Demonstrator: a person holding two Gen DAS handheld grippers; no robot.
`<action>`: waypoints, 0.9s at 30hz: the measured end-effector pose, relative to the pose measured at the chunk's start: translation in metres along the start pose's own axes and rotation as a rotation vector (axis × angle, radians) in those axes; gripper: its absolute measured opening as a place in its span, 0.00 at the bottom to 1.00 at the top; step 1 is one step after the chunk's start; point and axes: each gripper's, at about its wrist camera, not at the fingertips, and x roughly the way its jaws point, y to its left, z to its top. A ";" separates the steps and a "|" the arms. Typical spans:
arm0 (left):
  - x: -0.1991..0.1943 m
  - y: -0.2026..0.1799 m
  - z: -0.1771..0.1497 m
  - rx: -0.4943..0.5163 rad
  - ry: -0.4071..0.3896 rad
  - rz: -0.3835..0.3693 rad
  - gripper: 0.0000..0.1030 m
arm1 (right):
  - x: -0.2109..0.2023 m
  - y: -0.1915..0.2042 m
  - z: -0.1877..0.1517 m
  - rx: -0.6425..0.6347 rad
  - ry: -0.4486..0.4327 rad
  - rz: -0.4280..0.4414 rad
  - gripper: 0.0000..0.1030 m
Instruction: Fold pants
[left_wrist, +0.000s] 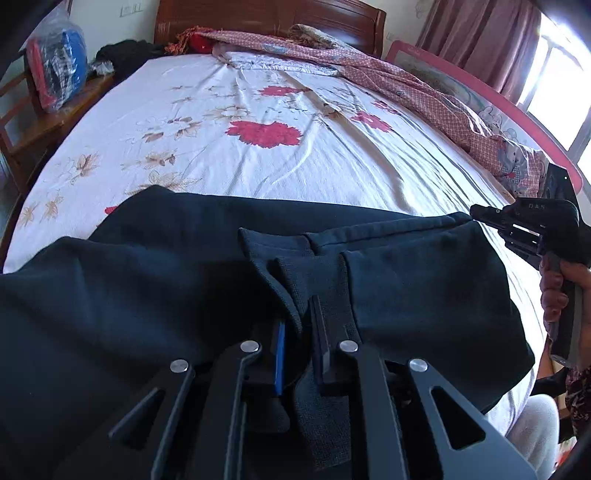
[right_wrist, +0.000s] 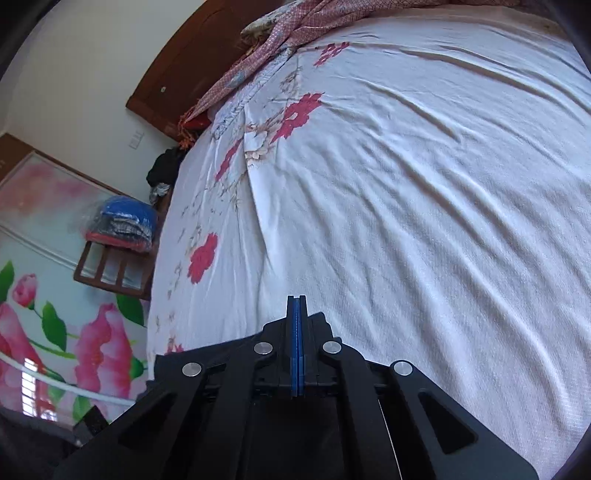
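A wide bed sheet (left_wrist: 303, 155) — white with red flowers — spreads under dark navy pants (left_wrist: 184, 266), which lie bunched across its near edge, the waistband seam running toward the right side. A pink checked blanket (left_wrist: 424, 92) is heaped along the far side. The left gripper (left_wrist: 299, 332) sits low over the pants, its jaws a little apart with a fold of the cloth between them. The right gripper (right_wrist: 296, 306), held in a hand (left_wrist: 554, 291), has its blue pads pressed together — tip touching the pants' right corner, though whether cloth is caught cannot be told.
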 end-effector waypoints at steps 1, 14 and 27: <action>-0.001 -0.001 0.000 0.009 -0.007 0.003 0.10 | -0.007 -0.003 -0.005 0.016 -0.011 0.034 0.00; -0.006 0.001 -0.006 0.014 -0.037 0.025 0.11 | -0.005 0.002 -0.050 -0.118 -0.041 -0.062 0.00; -0.049 0.048 -0.039 -0.074 -0.067 0.010 0.58 | -0.016 0.104 -0.160 -0.346 -0.067 -0.057 0.30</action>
